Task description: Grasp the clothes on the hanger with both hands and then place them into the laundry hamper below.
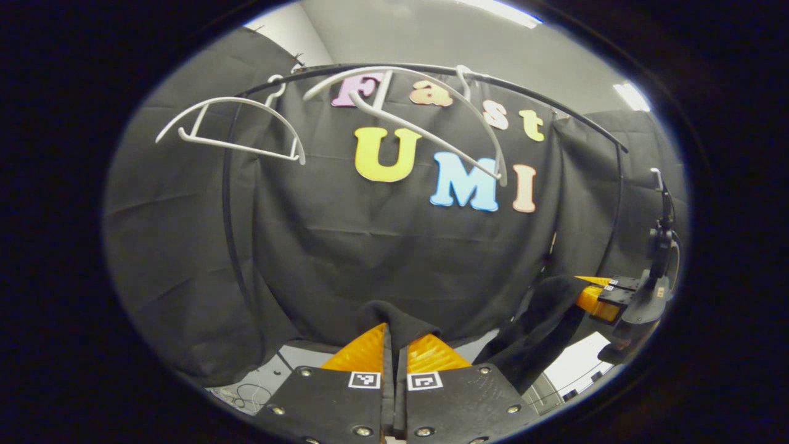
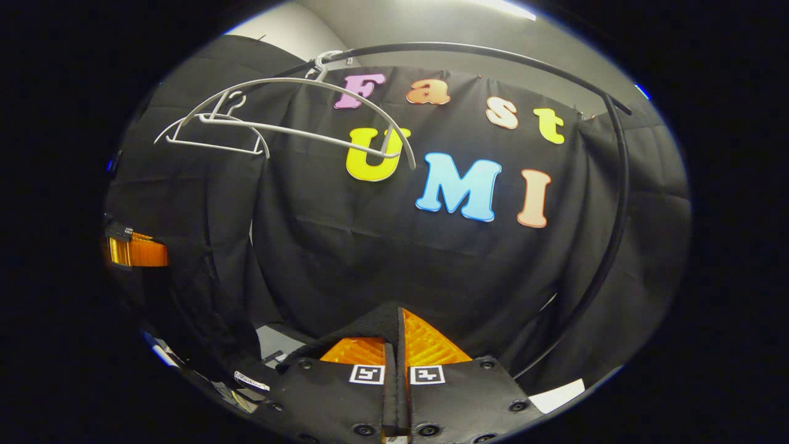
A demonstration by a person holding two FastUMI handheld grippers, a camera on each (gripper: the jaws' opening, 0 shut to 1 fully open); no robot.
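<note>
Left gripper view: at bottom centre the left claw (image 1: 395, 345) is pinched closed on black clothes (image 1: 394, 324), which run to the right claw (image 1: 595, 296) at lower right. Right gripper view: the right claw (image 2: 397, 342) likewise clamps the clothes (image 2: 376, 324) at bottom centre, with two bare white hangers (image 2: 290, 117) on the rail (image 2: 619, 185) at upper left.

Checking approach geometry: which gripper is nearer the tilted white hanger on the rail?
Hard to call. Both the left gripper and right gripper sit well below the tilted hanger, each clamped on the black garment.
</note>
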